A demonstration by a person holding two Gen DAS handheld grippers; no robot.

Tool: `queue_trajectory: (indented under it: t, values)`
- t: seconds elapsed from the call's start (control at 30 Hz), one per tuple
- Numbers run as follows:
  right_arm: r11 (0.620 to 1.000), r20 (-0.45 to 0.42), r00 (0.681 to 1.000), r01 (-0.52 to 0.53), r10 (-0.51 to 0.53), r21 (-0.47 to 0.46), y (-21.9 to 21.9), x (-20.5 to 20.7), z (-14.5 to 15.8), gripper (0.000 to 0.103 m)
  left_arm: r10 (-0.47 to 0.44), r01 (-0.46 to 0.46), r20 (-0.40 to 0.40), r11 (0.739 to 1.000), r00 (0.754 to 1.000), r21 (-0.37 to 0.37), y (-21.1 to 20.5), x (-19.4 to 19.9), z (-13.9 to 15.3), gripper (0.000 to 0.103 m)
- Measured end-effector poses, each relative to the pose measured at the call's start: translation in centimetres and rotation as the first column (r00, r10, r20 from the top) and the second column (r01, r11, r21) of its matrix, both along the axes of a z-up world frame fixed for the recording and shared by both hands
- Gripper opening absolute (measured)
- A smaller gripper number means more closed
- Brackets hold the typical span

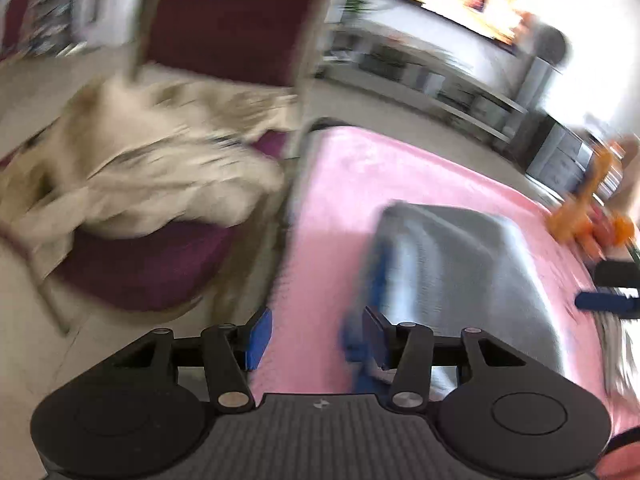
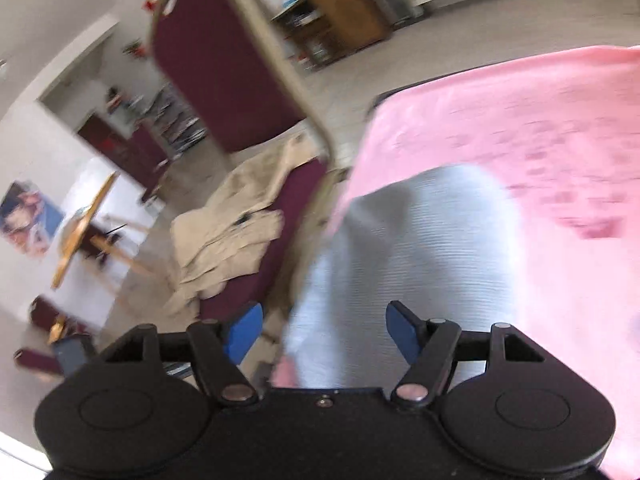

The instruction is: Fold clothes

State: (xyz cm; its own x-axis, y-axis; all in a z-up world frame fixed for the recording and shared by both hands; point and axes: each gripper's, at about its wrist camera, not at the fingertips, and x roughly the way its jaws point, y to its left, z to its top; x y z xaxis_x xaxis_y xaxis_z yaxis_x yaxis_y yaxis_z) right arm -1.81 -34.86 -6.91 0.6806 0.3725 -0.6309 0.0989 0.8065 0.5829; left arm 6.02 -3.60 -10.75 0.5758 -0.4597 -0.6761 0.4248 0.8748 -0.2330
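Between garments, by the look of it: grey cloth folded flat on the pink tabletop, beige clothes heaped on the chair beside. Left gripper part-open and empty, right gripper wide and empty, both over the near edge. Next, probably reaching across to the chair and pinching one beige piece clear of the heap

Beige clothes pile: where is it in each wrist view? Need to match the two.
Left wrist: beige clothes pile at left-centre, blurred, on the maroon chair seat.
Right wrist: pile left of centre, on the same chair.
Shared landmark: the pink cover edge right of the chair.
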Motion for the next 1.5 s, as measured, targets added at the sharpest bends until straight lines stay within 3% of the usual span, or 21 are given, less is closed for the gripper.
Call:
queue_trajectory:
  t: [0.07, 0.13, 0.2, 0.3, 0.4, 0.47, 0.53, 0.63, 0.7, 0.83, 0.9, 1.0, 1.1, 1.2, 1.27, 1.4, 1.5]
  values:
    - [0.996, -0.015, 0.998, 0.059, -0.06, -0.06, -1.5, -1.1, 0.0, 0.063, -0.093, 0.093, -0.003, 0.996, 0.996, 0.001, -2.4, -0.3, 0.2, 0.047]
    - [0.984, -0.024, 0.995, 0.095, -0.099, -0.151, -1.9, -1.5, -0.7, 0.027, -0.155, 0.156, -0.012, 0.983, 0.988, 0.095, -5.4, -0.4, -0.5, 0.048]
    - [0.977, -0.033, 0.995, 0.085, -0.093, -0.194, -1.5, -1.3, -1.7, 0.024, -0.192, 0.194, -0.031, 0.955, 0.981, 0.222, -8.3, -0.5, -1.8, 0.047]
    - [0.964, -0.06, 0.998, 0.015, -0.033, -0.265, 0.7, -0.3, -3.8, 0.023, -0.164, 0.175, -0.063, 0.884, 0.984, 0.433, -10.5, -0.4, -4.5, 0.047]
    - [0.913, -0.169, 0.986, -0.055, -0.016, -0.405, 2.6, 0.9, -7.1, 0.022, -0.131, 0.152, -0.078, 0.835, 0.988, 0.528, -11.1, -0.2, -5.8, 0.055]
    - [0.907, -0.185, 0.982, -0.053, -0.028, -0.418, 2.7, 1.1, -8.1, 0.024, -0.116, 0.153, -0.103, 0.847, 0.988, 0.509, -10.5, 0.3, -5.9, 0.055]
    - [0.913, -0.176, 0.984, -0.041, -0.034, -0.406, 2.6, 0.6, -7.9, 0.025, -0.104, 0.147, -0.119, 0.883, 0.987, 0.445, -9.4, 0.6, -5.1, 0.054]
    - [0.938, -0.15, 0.988, -0.011, -0.043, -0.346, 1.0, -0.3, -5.7, 0.028, -0.123, 0.14, -0.076, 0.948, 0.989, 0.285, -6.9, 0.2, -2.5, 0.049]
    - [0.951, -0.106, 0.993, 0.024, -0.059, -0.308, -0.3, -0.9, -3.8, 0.033, -0.148, 0.148, -0.017, 0.971, 0.989, 0.186, -5.6, -0.3, -0.6, 0.05]
    - [0.964, 0.008, 0.993, 0.12, -0.122, -0.239, -2.8, -0.6, -0.8, 0.034, -0.146, 0.14, 0.077, 0.987, 0.986, 0.08, -5.9, 0.7, 1.9, 0.051]
    - [0.961, 0.047, 0.985, 0.171, -0.165, -0.218, -3.7, 0.9, -0.3, 0.03, -0.141, 0.136, 0.102, 0.989, 0.985, 0.055, -7.5, 1.9, 2.4, 0.049]
    - [0.956, 0.026, 0.979, 0.204, -0.203, -0.21, -3.9, 3.9, -1.4, 0.023, -0.151, 0.151, 0.129, 0.988, 0.98, 0.007, -10.6, 3.7, 2.2, 0.047]
    - [0.948, -0.018, 0.973, 0.218, -0.229, -0.232, -3.3, 6.9, -3.0, 0.023, -0.163, 0.157, 0.136, 0.986, 0.977, 0.055, -13.7, 5.9, 0.4, 0.046]
    - [0.94, -0.08, 0.965, 0.222, -0.25, -0.26, -2.8, 9.9, -5.1, 0.024, -0.138, 0.114, 0.092, 0.967, 0.986, 0.226, -15.9, 7.9, -2.6, 0.039]
    - [0.926, -0.127, 0.96, 0.197, -0.249, -0.321, -2.3, 11.5, -6.5, 0.03, -0.082, 0.062, 0.053, 0.948, 0.995, 0.311, -16.3, 9.2, -4.7, 0.038]
    - [0.906, -0.178, 0.957, 0.143, -0.229, -0.398, -1.1, 14.2, -8.6, 0.033, -0.01, 0.002, 0.021, 0.941, 1.0, 0.338, -15.8, 10.8, -5.8, 0.043]
    - [0.883, -0.17, 0.956, 0.14, -0.238, -0.447, -0.4, 14.7, -9.1, 0.035, 0.022, -0.012, -0.032, 0.956, 0.999, 0.294, -14.8, 11.7, -6.1, 0.051]
